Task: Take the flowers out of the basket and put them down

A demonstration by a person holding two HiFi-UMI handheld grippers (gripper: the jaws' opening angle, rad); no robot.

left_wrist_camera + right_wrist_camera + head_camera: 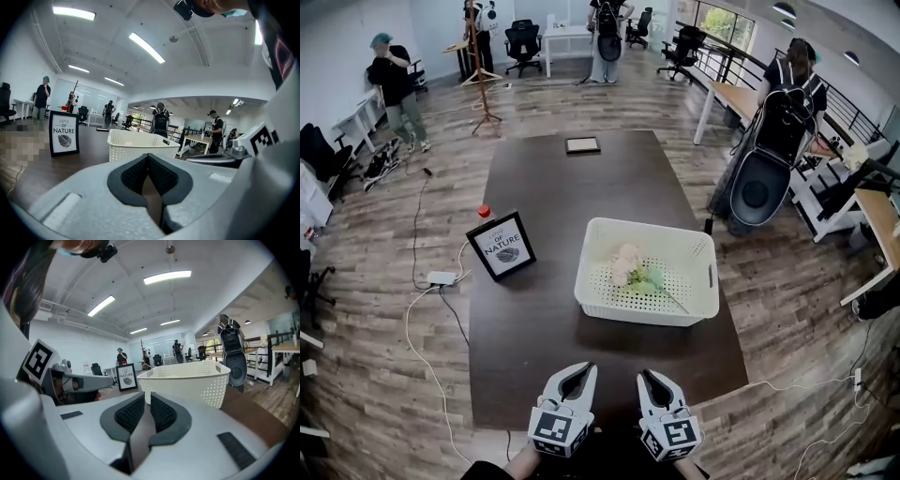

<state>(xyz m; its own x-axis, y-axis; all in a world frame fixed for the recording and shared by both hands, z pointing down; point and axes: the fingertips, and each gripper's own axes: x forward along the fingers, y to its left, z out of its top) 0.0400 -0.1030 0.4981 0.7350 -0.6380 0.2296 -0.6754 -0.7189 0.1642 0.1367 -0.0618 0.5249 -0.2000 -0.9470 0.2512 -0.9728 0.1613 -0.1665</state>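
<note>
Dark desk [544, 187]: the long axis runs away from the person, and the white perforated basket [637, 309] sits on its near-right part. There is bare desk in front of the basket, to its left, and well beyond it. The desk's right edge is just beside the basket's right wall, so there's no set-down room on that side.

Framed "Love of Nature" sign [501, 246]: stands left of the basket, apart from it. It takes up some of the left-side room, but a bare strip is left between them.

Left hand-held gripper [578, 372]: in front of the basket, off its front-left corner, over the desk's near edge. Jaws are together at the tips, with nothing between them.

Right hand-held gripper [649, 375]: in front of the basket, roughly in line with its middle. Jaws are open by a narrow crack and empty.

Flowers [628, 265]: lying on the basket floor. The pale blooms are left of the basket's centre, and the green stem runs diagonally toward the front-right corner. The long axis is therefore skewed to both hand-held grippers' line of approach.

My read: the right hand-held gripper is nearer and better lined up with the stem. It has to clear the basket's front wall and come down from above, with the jaws opened wider first. The bare strip in front of the basket looks like the easiest drop spot.
</note>
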